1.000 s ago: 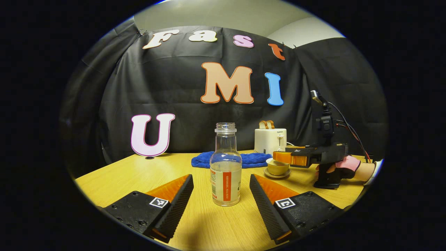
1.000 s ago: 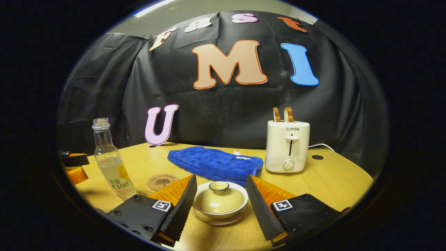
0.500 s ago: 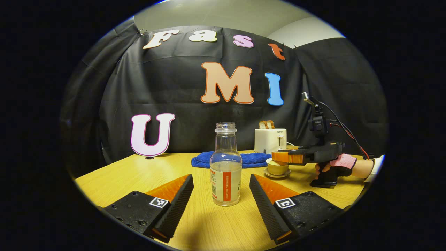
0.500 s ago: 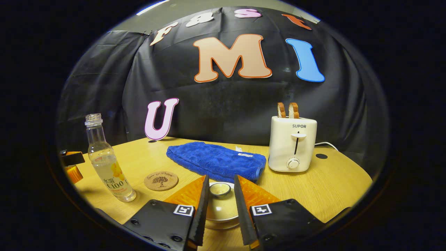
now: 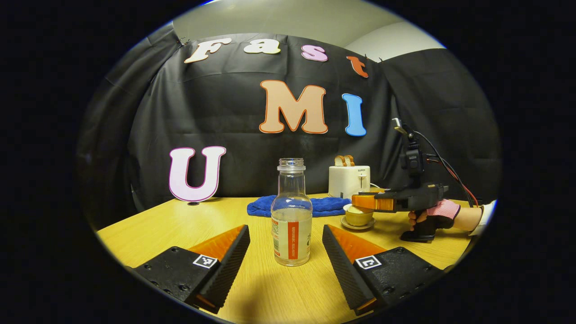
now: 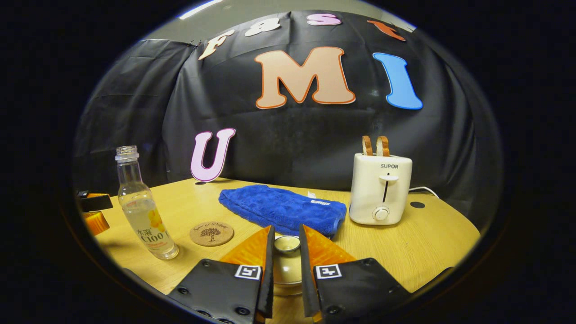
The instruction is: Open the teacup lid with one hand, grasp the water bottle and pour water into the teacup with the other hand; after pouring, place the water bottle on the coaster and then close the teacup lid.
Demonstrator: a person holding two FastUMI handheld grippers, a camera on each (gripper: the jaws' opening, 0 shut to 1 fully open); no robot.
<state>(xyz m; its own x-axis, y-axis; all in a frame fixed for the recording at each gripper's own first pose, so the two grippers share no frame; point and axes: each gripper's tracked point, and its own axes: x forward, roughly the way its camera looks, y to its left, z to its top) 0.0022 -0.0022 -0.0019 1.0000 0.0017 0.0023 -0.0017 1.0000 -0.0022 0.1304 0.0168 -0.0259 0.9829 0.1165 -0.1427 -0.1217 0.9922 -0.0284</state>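
The right gripper (image 6: 286, 245) is clamped on the teacup lid (image 6: 286, 243)'s knob, atop the teacup (image 5: 358, 218). The left gripper (image 5: 285, 238) stands wide apart around the upright water bottle (image 5: 291, 215), not touching. The coaster (image 6: 211, 233) lies nearby.

- Lower bowl and saucer of the pale ceramic lidded teacup (image 6: 286, 269), in the right gripper view, mostly covered by the right gripper (image 6: 286, 245).
- Contact between fingers and lid knob: cannot tell.
- Printing on the round cork coaster (image 6: 211, 233) too small to make out.
- Left gripper (image 6: 92, 211) cut off at that view's edge.
- Near edge of the light wooden table (image 5: 180, 220) cut off in the left gripper view.
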